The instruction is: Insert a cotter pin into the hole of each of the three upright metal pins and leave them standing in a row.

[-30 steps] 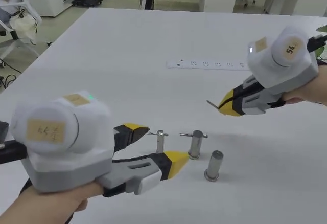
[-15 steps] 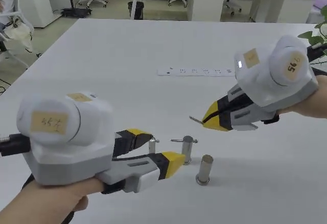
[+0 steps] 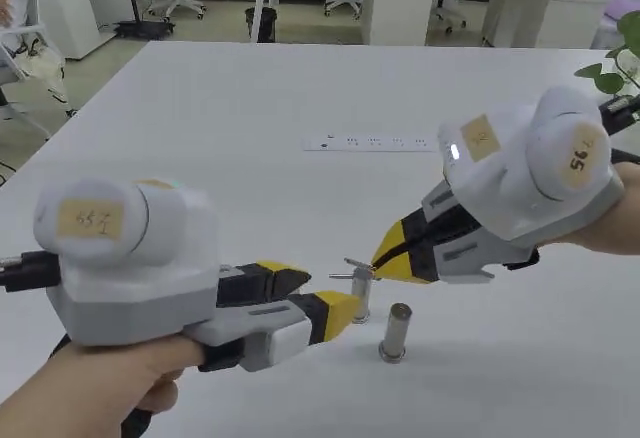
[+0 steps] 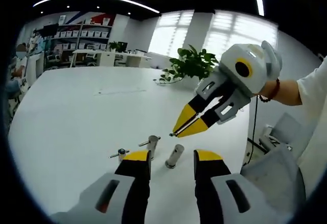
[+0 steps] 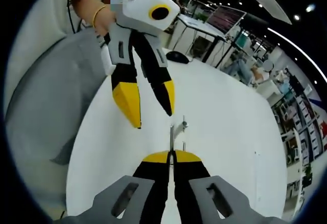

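Three upright metal pins stand in a row on the white table (image 3: 240, 128). In the left gripper view the left pin (image 4: 121, 154) and middle pin (image 4: 152, 142) each carry a cotter pin, while the right pin (image 4: 176, 156) is bare. The middle pin (image 3: 360, 296) and bare pin (image 3: 395, 331) show in the head view; the third is hidden behind my left gripper (image 3: 305, 298), which is open beside the row. My right gripper (image 3: 380, 261) is shut on a thin cotter pin (image 5: 172, 134) and hovers just above the pins.
A white power strip (image 3: 370, 143) lies further back on the table. A potted plant (image 3: 620, 58) stands at the right edge. Office chairs and desks stand beyond the table's far edge.
My right gripper has come down and to the left with the cotter pin, close over the pins. The left gripper now covers the left pin. The head camera has shifted.
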`<state>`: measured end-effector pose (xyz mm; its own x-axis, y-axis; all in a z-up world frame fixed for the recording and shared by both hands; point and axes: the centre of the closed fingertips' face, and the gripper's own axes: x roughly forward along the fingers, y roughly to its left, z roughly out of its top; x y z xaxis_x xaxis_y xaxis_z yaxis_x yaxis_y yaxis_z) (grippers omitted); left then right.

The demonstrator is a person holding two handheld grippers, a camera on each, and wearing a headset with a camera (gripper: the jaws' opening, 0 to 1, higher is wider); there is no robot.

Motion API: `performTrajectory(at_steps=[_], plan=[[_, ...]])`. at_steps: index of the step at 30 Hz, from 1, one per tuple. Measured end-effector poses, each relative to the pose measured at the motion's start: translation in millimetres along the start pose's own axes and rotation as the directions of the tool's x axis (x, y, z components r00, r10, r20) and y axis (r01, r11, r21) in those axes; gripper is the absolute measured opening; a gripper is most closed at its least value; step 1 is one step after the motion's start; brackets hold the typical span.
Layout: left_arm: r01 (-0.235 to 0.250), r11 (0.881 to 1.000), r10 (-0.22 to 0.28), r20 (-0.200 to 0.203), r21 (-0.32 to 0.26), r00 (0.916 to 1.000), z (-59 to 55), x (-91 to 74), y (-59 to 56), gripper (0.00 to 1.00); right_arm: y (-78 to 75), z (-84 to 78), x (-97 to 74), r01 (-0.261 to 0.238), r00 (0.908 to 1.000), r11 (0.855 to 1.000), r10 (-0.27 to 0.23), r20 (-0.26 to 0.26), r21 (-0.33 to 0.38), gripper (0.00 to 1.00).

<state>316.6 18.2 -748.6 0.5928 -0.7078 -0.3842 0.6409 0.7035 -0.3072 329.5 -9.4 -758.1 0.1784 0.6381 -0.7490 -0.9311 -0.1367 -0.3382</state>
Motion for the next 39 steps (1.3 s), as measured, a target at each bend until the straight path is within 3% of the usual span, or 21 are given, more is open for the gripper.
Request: performTrajectory(at_steps=[9,18,28,34,39], plan=[[0.019,0.996,-0.018,0.012,-0.090,0.9998,1.4,2.2,-2.5,0.23,9.1,10.6,0.5,-0.010,0.9998,0.999,0.011,0.017,-0.039,0.02],[0.041,0.981,-0.035,0.035,-0.190,0.9987,3.2,4.0,-4.0,0.14,11.4,13.6,2.2,-0.006,0.9997,0.998,0.007,0.022,-0.056,0.02],[0.066,0.956,-0.051,0.059,-0.287,0.9969,6.8,6.5,-7.3,0.04,13.7,15.5,3.3,0.000,0.9997,0.998,0.002,0.025,-0.066,0.02],[0.063,0.955,-0.051,0.050,-0.290,0.9974,4.3,6.9,-7.0,0.02,14.1,16.6,2.6,0.003,0.9996,0.998,-0.002,0.029,-0.065,0.02],[0.071,0.964,-0.058,0.055,-0.257,0.9968,4.2,7.0,-7.5,0.01,14.2,16.9,3.1,0.007,0.9995,0.998,-0.005,0.030,-0.061,0.02]])
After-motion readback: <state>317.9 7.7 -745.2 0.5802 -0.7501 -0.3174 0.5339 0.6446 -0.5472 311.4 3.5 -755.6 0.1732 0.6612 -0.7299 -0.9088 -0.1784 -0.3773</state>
